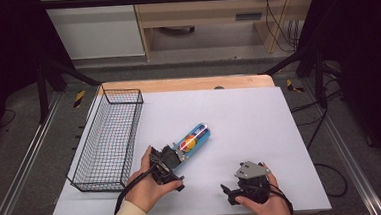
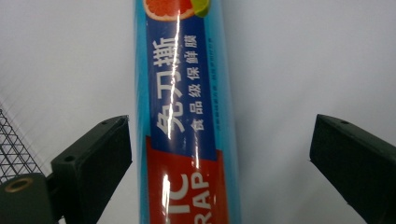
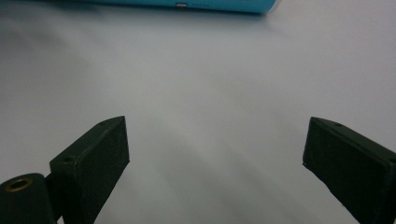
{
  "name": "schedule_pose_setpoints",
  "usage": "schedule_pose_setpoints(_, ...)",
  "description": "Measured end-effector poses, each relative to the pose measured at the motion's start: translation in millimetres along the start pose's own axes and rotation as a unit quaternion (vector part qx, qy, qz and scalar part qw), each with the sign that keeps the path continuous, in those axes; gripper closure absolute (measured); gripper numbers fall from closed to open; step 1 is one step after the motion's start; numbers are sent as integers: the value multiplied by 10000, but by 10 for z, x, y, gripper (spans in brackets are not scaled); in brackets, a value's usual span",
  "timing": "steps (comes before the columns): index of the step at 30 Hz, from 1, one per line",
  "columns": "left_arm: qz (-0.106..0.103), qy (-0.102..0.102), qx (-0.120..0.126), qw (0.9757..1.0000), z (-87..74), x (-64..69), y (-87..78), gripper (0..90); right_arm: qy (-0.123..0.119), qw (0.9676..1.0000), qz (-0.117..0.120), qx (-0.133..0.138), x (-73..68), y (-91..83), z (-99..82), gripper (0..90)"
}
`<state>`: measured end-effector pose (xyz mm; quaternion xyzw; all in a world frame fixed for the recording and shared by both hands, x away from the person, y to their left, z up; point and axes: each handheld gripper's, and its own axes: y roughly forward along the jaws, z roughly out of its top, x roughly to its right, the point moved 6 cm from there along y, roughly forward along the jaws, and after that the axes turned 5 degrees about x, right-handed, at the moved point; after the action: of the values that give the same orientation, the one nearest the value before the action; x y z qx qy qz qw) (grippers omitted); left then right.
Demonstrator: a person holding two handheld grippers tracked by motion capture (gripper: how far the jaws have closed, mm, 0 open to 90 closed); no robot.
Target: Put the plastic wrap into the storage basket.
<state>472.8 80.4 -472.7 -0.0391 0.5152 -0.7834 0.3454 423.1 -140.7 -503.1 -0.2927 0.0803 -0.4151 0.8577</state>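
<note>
Left gripper view: my left hand-held gripper (image 2: 219, 154) has its black jaws spread wide on either side of the long blue cylindrical roll of cling wrap (image 2: 187, 112), neither pad touching it; one jaw sits just beside the roll, the other stands apart. In the high view the roll (image 1: 194, 140) lies flat on the white tabletop (image 1: 239, 114), slanting away from my left hand-held gripper (image 1: 174, 156). The black wire basket (image 1: 109, 140) stands to its left. My right hand-held gripper (image 1: 230, 192) rests near the front edge, jaws wide, holding nothing.
</note>
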Motion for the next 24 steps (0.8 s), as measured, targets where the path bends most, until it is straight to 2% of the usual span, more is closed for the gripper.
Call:
schedule_pose_setpoints(4,41,43,-88,9999,4,-37,83,66,-16,10000,14,0,-1,1,2,76)
schedule_pose_setpoints(9,62,-145,-26,9999,40,-103,219,77,-27,10000,24,-11,-5,2,1,76)
schedule_pose_setpoints(16,201,-135,-165,9996,97,-173,374,93,-3,10000,40,-2,-6,0,1,76)
schedule_pose_setpoints(24,136,-139,-301,9994,129,-190,498,129,-1,10000,46,6,-5,-3,1,76)
